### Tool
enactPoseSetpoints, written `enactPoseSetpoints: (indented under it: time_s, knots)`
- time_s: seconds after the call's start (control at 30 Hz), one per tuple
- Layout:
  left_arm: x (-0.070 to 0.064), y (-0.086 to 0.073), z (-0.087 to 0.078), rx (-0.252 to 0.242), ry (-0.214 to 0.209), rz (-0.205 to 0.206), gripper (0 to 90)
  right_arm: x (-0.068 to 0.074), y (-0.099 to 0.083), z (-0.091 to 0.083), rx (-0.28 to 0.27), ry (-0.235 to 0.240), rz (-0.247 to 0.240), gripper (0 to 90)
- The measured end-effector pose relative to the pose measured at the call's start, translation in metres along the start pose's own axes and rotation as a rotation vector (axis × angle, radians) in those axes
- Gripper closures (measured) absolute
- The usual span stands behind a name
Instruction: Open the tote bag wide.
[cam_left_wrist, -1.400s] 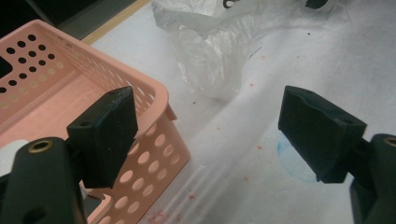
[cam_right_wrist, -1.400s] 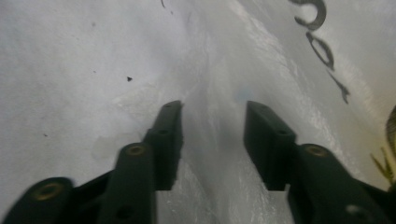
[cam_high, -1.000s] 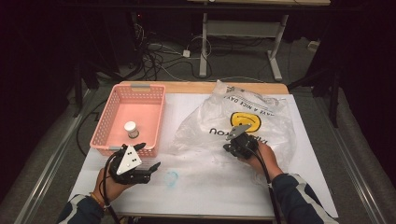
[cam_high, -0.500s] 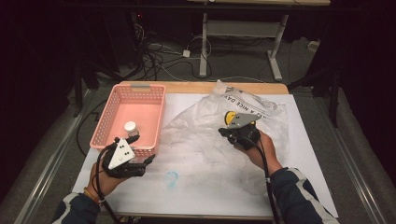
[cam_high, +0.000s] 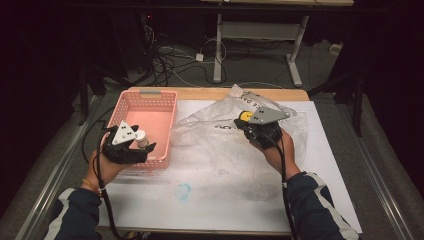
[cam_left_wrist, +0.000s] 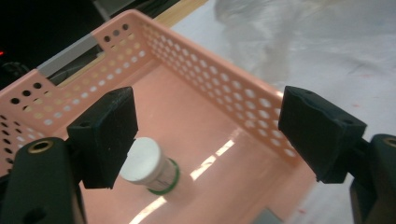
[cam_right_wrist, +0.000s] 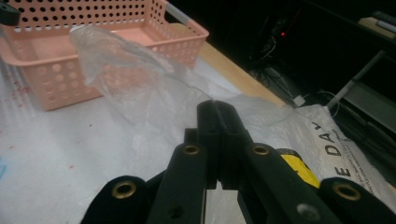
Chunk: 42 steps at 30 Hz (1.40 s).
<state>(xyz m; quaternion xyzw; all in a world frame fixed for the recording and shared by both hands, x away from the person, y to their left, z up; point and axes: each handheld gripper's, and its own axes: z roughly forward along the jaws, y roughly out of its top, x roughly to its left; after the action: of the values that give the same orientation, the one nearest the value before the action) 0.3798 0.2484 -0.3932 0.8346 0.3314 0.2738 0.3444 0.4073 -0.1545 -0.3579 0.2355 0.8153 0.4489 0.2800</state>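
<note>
White-covered table (cam_high: 220, 200), pink basket (cam_high: 150, 107), clear bag (cam_high: 225, 135)

"E DA" on plastic bag (cam_right_wrist: 327, 135)

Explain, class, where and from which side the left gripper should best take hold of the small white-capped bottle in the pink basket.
Probably by its round body just under the white cap, coming down from above. The bottle stands upright on the floor of the pink basket, so the perforated walls block a sideways approach. The left gripper is open, wide enough to straddle it; one of the fingers is already close beside the cap.
</note>
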Motion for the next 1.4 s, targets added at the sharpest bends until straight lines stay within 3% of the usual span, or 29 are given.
enactPoseSetpoints:
  time_s: [0.17, 0.33, 0.37, 0.43, 0.47, 0.5, 0.67, 0.73, 0.8, 0.93, 0.97, 1.07, 1.2, 1.4]
  knots:
    - [0.013, 0.004, 0.018, 0.099, 0.000, 0.020, 19.4, -0.005, 0.003, -0.008, -0.048, -0.039, 0.020, 90.0]
    - [0.026, 0.003, 0.034, 0.207, -0.037, -0.036, 19.7, -0.007, 0.007, -0.020, -0.108, -0.065, 0.028, 90.0]
    - [0.028, 0.004, 0.034, 0.208, -0.041, -0.035, 22.7, -0.007, 0.008, -0.022, -0.108, -0.060, 0.029, 90.0]
    - [0.031, 0.007, 0.036, 0.231, 0.013, -0.014, 24.3, -0.007, 0.008, -0.023, -0.116, -0.055, 0.033, 90.0]
    - [0.034, 0.008, 0.039, 0.243, 0.008, -0.001, 28.0, -0.007, 0.008, -0.024, -0.117, -0.048, 0.035, 90.0]
    - [0.036, 0.009, 0.041, 0.255, -0.010, -0.016, 30.4, -0.007, 0.007, -0.024, -0.116, -0.046, 0.036, 90.0]
    - [0.053, 0.006, 0.060, 0.346, -0.048, -0.053, 33.4, -0.006, 0.006, -0.023, -0.110, -0.015, 0.034, 90.0]
    - [0.057, 0.005, 0.066, 0.392, -0.042, -0.045, 32.6, -0.004, 0.004, -0.022, -0.113, 0.004, 0.018, 90.0]
    - [0.060, 0.003, 0.071, 0.433, -0.074, -0.048, 32.7, -0.004, 0.002, -0.020, -0.103, 0.018, 0.015, 90.0]
    - [0.065, -0.001, 0.080, 0.566, -0.086, -0.028, 35.2, -0.003, -0.002, -0.017, -0.089, 0.033, 0.017, 90.0]
    - [0.066, -0.001, 0.080, 0.573, -0.090, -0.031, 41.3, -0.003, -0.002, -0.017, -0.088, 0.035, 0.014, 90.0]
    - [0.067, -0.001, 0.076, 0.527, -0.098, -0.040, 46.8, -0.003, -0.002, -0.018, -0.090, 0.033, 0.013, 90.0]
    - [0.066, -0.001, 0.075, 0.517, -0.092, -0.036, 47.6, -0.003, -0.003, -0.019, -0.091, 0.028, 0.017, 90.0]
    - [0.066, 0.000, 0.070, 0.446, -0.061, -0.053, 47.9, -0.004, -0.002, -0.020, -0.098, 0.011, 0.017, 90.0]
